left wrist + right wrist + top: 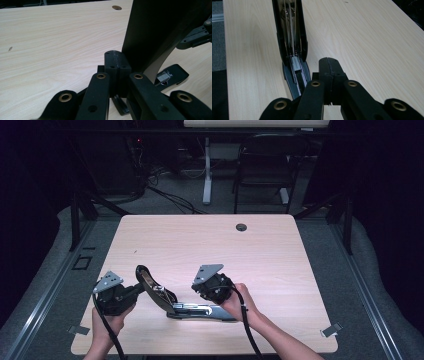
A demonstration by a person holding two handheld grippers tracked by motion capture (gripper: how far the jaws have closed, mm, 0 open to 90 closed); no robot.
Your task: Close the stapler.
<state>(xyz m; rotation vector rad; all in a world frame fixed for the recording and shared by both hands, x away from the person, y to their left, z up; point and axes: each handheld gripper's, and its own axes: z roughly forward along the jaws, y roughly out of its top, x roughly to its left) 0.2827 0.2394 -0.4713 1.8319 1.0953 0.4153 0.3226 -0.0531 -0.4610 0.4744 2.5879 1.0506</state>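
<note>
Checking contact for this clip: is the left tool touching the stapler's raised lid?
Cannot tell. In the left gripper view the shut left tool sits right beside the stapler's lid, but neither contact nor gap shows plainly.

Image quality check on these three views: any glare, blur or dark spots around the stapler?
High view: table evenly lit, surroundings dark, stapler soft and small. Left gripper view: stapler's raised top is a near-black, detail-free mass; jaws blurred up close. Right gripper view: metal inside the stapler glints; wood grain sharp.
</note>
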